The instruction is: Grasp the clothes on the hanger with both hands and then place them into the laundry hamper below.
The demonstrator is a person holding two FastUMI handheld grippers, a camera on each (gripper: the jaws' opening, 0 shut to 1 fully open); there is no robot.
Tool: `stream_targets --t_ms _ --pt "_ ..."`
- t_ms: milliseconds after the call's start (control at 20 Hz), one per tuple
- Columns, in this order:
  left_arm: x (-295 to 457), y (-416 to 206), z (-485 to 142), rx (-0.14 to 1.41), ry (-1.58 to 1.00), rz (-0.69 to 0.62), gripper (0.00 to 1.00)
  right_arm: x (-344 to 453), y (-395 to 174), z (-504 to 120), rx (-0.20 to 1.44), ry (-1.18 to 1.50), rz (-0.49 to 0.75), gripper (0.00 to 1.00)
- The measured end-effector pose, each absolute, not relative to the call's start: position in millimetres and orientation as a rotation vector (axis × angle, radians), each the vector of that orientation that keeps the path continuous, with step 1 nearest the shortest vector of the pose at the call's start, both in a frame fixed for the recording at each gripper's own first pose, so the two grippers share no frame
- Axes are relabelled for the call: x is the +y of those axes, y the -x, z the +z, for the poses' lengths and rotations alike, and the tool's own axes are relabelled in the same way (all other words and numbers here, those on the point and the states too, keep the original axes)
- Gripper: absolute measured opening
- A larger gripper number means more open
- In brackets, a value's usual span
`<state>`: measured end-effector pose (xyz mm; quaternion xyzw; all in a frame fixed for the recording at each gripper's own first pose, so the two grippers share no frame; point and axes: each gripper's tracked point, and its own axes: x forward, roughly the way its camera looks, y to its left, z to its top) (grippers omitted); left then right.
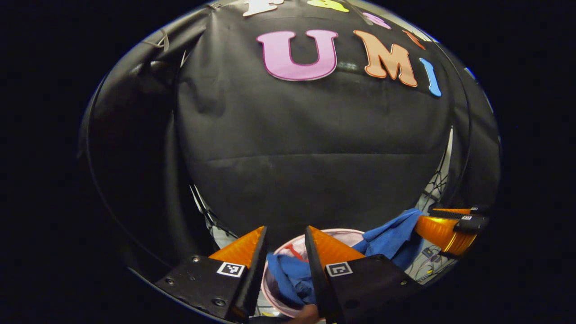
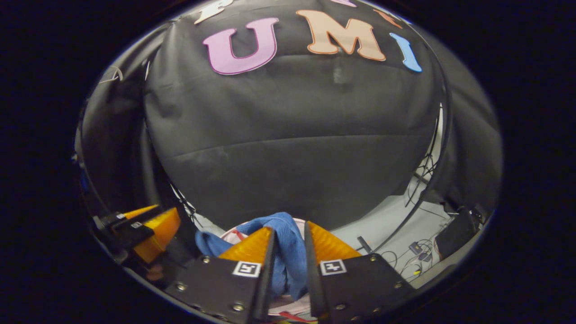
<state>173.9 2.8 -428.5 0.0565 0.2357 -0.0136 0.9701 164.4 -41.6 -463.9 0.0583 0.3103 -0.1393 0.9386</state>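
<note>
The blue garment point(image 1: 387, 240) hangs between your two grippers, right above the pale laundry hamper point(image 1: 288, 245), which sits at six o'clock in the left gripper view. Your left gripper point(image 1: 286, 261) has its fingers narrowly apart with blue cloth between them, though you cannot tell from here whether both pads truly press on it. Your right gripper point(image 2: 289, 256) stands much the same, narrow, with a thick fold of the garment rising between its fingers toward twelve o'clock; real pinch or mere drape cannot be told.

What could go wrong: if you let go with one gripper before the other, the cloth will likely swing to the side that holds and drape over the hamper's rim, or slide off outside it. A fold could also snag on a fingertip when you open, and come back up with you.

Beneath the hamper lies a pale floor point(image 2: 387, 225), with loose cables point(image 2: 420, 258) at four o'clock in the right gripper view. Black cloth point(image 1: 310, 135) walls the booth all round.
</note>
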Motion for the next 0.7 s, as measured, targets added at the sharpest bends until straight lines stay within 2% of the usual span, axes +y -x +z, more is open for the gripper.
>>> stream_targets --t_ms 100,150,200,300,450,700 --pt "-3.7 -171.5 -410.3 0.485 -0.091 -0.053 0.52 -37.5 -167.7 -437.3 0.582 -0.123 -0.279 0.78" --pt "-4.5 -165.2 -409.1 0.477 -0.097 -0.053 0.67 -37.9 -170.3 -429.2 0.568 -0.113 -0.283 1.00" --pt "-1.6 -162.3 -402.2 0.468 -0.097 -0.041 0.76 -38.6 -169.5 -416.7 0.552 -0.103 -0.289 0.99" --pt "-4.2 -160.2 -388.1 0.447 -0.109 -0.050 0.76 -35.1 -165.7 -394.5 0.518 -0.099 -0.291 0.99" --pt "2.7 -154.0 -358.0 0.401 -0.107 -0.035 0.97 -34.9 -161.8 -366.0 0.464 -0.104 -0.299 0.99" --pt "-3.6 -148.4 -305.4 0.317 -0.071 -0.053 0.97 -40.4 -145.3 -331.8 0.421 -0.083 -0.311 0.99"
